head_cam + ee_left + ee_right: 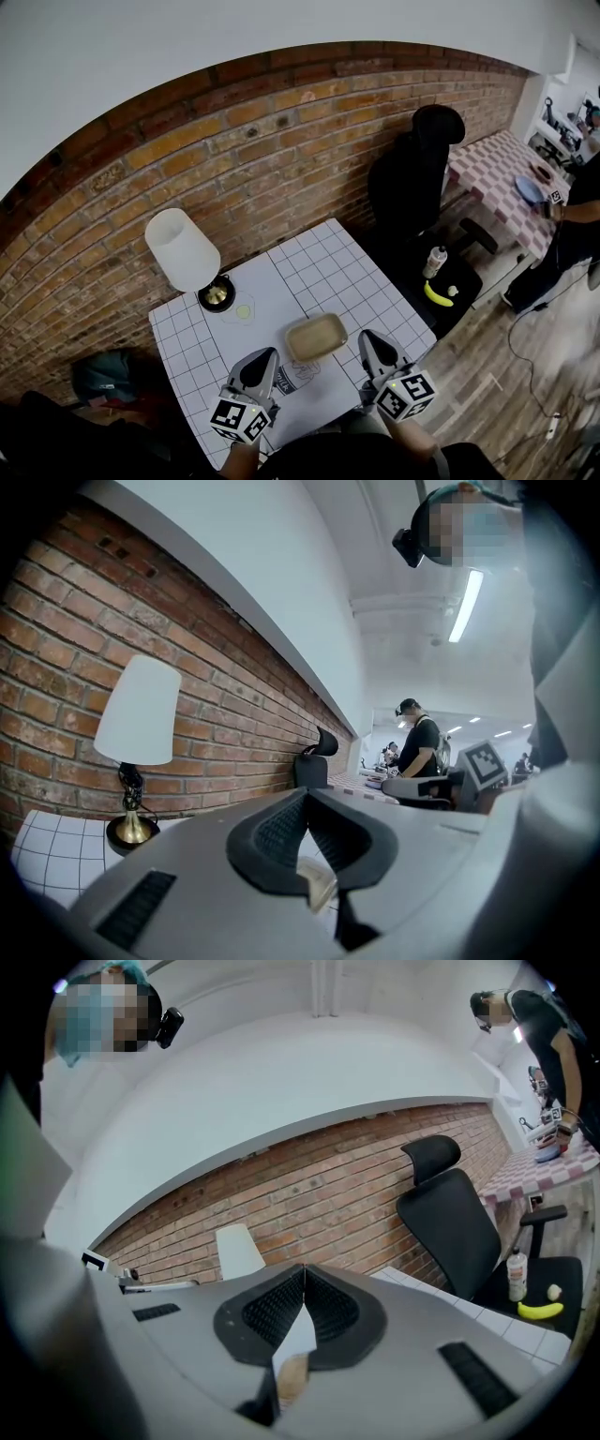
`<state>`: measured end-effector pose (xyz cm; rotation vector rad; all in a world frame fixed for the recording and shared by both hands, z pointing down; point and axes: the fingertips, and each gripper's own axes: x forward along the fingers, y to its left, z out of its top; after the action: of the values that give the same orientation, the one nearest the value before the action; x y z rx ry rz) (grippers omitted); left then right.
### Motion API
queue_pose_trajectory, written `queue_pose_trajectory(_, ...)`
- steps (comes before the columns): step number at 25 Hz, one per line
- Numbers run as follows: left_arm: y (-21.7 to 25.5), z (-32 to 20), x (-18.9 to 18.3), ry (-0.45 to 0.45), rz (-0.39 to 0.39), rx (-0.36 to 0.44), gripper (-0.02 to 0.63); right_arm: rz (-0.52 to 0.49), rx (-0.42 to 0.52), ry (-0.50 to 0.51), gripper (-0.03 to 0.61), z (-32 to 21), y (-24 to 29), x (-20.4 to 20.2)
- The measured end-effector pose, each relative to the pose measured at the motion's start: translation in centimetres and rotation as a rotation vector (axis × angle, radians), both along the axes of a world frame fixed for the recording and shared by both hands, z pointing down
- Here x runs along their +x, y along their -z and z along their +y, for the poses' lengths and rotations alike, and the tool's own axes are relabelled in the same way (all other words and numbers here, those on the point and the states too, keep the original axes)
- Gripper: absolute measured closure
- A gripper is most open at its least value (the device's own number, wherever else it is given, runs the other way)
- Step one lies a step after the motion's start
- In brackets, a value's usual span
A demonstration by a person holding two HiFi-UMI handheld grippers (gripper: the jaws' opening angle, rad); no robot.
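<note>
Jaws of both grippers are found closed, the ribbed pads meeting at their tips with nothing caught between them. This is confirmed in each gripper view. The left gripper and the right gripper are held low, one to each side of the shallow beige rectangular tray. Neither is touching it. A strip of the tray's pale rim is glimpsed below the left pads.

The tray is set flat on the white grid-patterned table, near its front edge. It is judged to lie within equal reach of both grippers, which would account for their symmetrical flanking. No load is carried, which fits the closed jaws.

Beyond the tray and to its left, a lamp with a white conical shade is noted on a dark round base against the red brick wall. It is judged to be kept clear of the working area.

To the right of the tray, off the table, a black office chair is recorded, with a yellow banana and a small bottle on its seat.
</note>
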<state>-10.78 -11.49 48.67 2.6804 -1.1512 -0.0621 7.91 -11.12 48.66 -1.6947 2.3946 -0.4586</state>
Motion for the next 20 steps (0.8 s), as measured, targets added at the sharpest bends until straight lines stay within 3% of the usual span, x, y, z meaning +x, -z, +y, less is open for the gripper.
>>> queue_pose_trajectory(20, -6.5, -4.2, 0.9, 0.203, -0.026, -0.139, 0.604, 0.051, -0.117, 0.181, 0.574, -6.4, -7.0, 0.6)
